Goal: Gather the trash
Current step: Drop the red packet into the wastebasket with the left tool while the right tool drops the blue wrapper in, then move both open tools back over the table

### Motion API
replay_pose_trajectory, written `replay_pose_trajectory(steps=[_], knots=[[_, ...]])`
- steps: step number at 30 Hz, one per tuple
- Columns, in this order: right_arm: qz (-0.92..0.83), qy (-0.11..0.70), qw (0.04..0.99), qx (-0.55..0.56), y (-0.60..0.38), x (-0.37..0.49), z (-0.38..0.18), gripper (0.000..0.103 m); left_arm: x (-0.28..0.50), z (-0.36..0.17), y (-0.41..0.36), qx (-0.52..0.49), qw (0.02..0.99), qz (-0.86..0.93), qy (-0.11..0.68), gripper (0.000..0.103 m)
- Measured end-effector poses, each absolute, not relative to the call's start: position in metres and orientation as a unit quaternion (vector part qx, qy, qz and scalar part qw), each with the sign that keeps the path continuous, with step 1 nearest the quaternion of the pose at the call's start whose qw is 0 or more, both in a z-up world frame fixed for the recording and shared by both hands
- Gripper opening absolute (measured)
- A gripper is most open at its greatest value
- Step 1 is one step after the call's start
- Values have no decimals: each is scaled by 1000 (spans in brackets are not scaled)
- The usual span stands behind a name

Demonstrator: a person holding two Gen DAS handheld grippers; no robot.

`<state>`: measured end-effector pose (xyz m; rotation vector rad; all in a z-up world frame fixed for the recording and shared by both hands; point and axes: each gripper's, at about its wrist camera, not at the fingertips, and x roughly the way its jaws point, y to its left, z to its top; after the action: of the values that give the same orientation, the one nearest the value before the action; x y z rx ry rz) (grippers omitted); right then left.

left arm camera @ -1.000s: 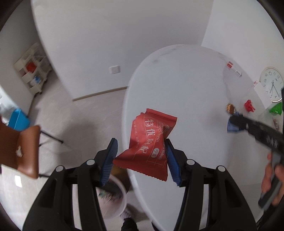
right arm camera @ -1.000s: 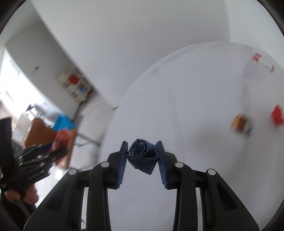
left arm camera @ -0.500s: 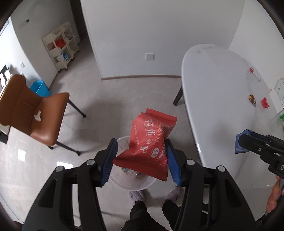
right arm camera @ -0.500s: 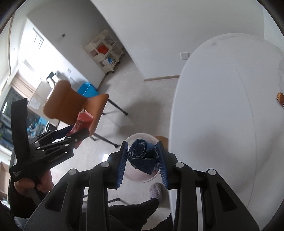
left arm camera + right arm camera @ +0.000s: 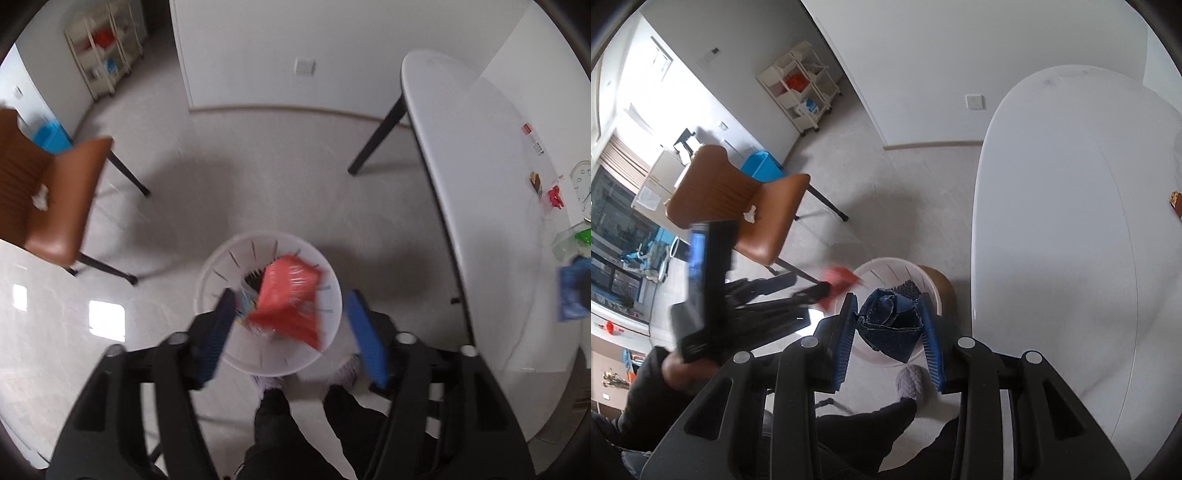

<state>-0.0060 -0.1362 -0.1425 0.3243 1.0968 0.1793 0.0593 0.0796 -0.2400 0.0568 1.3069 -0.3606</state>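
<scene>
red packet [image 5: 288, 301]: glossy foil | bin [image 5: 218, 273]: white slotted plastic | chair [image 5: 738, 206]: smooth brown leather-look | table [image 5: 1071, 221]: glossy white

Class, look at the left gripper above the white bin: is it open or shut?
Open. The left gripper has its blue jaws spread wide, and the red snack wrapper hangs blurred between them, touching neither, over the white plastic bin.

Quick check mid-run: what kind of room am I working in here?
Probably a dining or living area of a home or a staged test room: a white oval table, a brown chair, a wheeled storage shelf by the wall, and a white waste basket on the tiled floor.
</scene>
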Motion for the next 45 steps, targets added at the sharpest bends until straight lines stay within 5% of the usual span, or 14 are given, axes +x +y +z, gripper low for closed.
replay_pose_trajectory(steps=[6,18,20,25,33,45], knots=[[79,535,829,143,-124,-10,-150,35,58,-270,88,31,762,-155,628,89],[137,547,819,107,-81,18,-180,37,43,-208,154,12,796,-98,598,95],[148,552,815,100,-70,25,-189,41,39,-198,167,11,802,-87,591,95],[161,561,808,78,-47,36,-207,74,30,-181,186,3,810,-68,582,95],[128,560,812,98,-65,28,-190,95,20,-156,183,-13,825,-54,562,95],[45,492,859,132,-148,-25,-112,100,19,-112,124,-10,847,-109,521,95]])
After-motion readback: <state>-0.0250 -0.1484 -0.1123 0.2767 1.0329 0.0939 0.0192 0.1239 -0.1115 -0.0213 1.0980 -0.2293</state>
